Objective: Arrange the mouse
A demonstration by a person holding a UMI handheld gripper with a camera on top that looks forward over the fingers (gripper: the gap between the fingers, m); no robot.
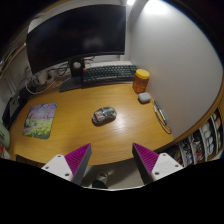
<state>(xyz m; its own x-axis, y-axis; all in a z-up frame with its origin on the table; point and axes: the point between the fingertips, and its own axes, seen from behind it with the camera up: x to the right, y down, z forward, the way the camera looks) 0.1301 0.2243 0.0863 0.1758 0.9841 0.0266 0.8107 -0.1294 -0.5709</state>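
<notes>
1. Claw (112, 160): its two fingers stand wide apart with nothing between them. The pink pads (76, 157) face inward. It hangs above the near edge of the counter (75, 125), touching nothing.

2. Mouse (104, 115): a grey, rounded body lying on the wooden counter near its middle, at about 12 o'clock from the claw and well beyond the fingertips. It lies flat and apart from everything else.

3. Mouse mat (40, 120): a colourful printed rectangle at about 9 o'clock from the mouse, lying flat on the counter. There is bare wood between the two.

4. Keyboard (108, 73): dark, set along the far side of the counter at 12 o'clock from the mouse, just under the monitor (75, 35).

5. Orange container (141, 80): upright at about 1 o'clock from the mouse, beside the keyboard's right end. A small pale object (144, 97) sits just in front of it; what it is cannot be told.

6. A slim dark item (162, 118) lies along the counter's right edge, at 3 o'clock from the mouse.

7. Shelves (200, 140) of small items run along the right side, beyond the counter's edge.
</notes>
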